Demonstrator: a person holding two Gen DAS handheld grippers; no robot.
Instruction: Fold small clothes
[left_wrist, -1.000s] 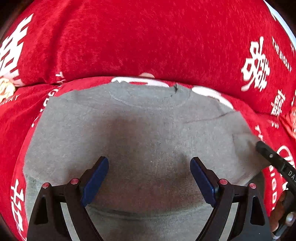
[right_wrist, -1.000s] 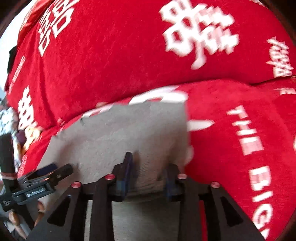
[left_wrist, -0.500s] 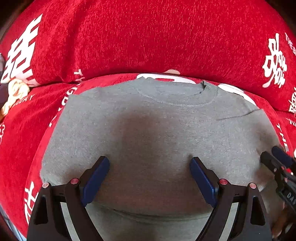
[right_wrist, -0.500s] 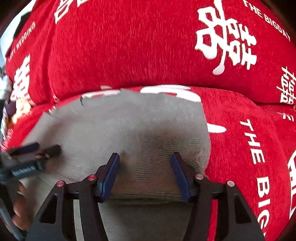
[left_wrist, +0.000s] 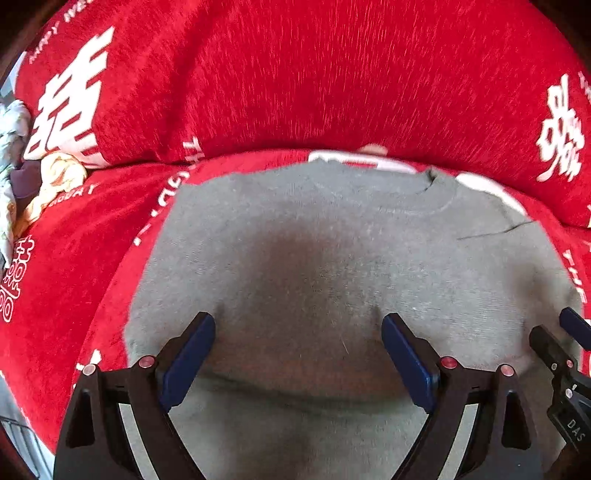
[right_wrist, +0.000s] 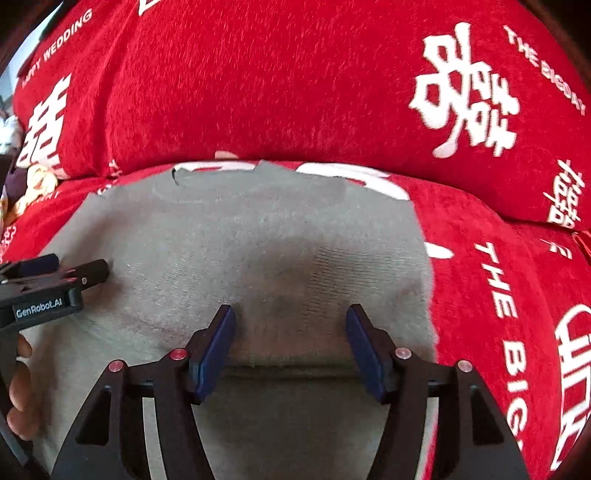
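**Grey sweater spread flat, both grippers spread wide above it**

A small grey knit sweater (left_wrist: 332, 266) lies flat on a red cover printed with white characters and lettering (left_wrist: 74, 295); its ribbed neckline (left_wrist: 424, 199) sits toward the far edge of the seat, close under the red back cushion (left_wrist: 295, 81); a short dark crease runs near the shoulder on the right side of the left wrist view. The left gripper (left_wrist: 298, 354) hangs over the lower body of the garment, its blue-padded fingers (left_wrist: 188, 354) parted widely with nothing between them; whether the tips touch the cloth cannot be told. The right gripper (right_wrist: 290, 341) is likewise parted and empty, over the garment's right side, near the edge that borders the red cover; the fabric between its fingers shows a ribbed patch (right_wrist: 332, 266). Crumpled pale and yellow cloths (left_wrist: 55, 177) sit at the far left of the seat, well apart from the sweater.
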